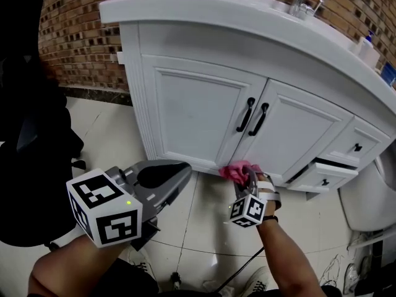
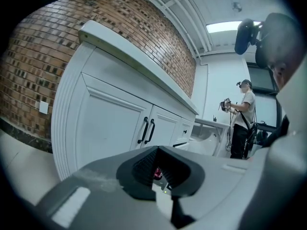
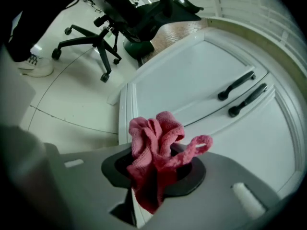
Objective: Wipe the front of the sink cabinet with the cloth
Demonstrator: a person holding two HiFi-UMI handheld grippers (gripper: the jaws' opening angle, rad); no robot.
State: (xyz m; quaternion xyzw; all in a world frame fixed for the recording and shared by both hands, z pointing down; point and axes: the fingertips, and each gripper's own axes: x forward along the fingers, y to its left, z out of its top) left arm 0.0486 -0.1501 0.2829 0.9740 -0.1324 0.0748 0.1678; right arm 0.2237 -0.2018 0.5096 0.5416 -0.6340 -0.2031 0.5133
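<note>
Cloth [image 3: 154, 147]: pink and bunched, at the bottom edge of the cabinet front under the right-hand door. It seems to touch the rail, though the head view is too small to be sure.
Right gripper [image 1: 246, 179]: jaws clenched on the cloth, with folds bulging out above them. It points at the foot of the cabinet.
Sink cabinet [image 1: 198, 104]: white, with two panelled doors and a tap [image 1: 300, 2] on top.
Handles [image 1: 247, 114]: two black bars side by side where the doors meet.
Drawer [image 1: 322, 175]: lowest one right of the doors, standing slightly out.
Left gripper [image 1: 173, 177]: held back over the floor, well apart from the cloth. Jaws closed together with nothing between them.
Floor [image 1: 99, 135]: pale tiles.
Wall [image 1: 74, 36]: brick, behind the cabinet.
Chair [image 3: 124, 13]: black office chair on the tiles.
Person [image 2: 244, 119]: standing beyond the cabinet's far end.
</note>
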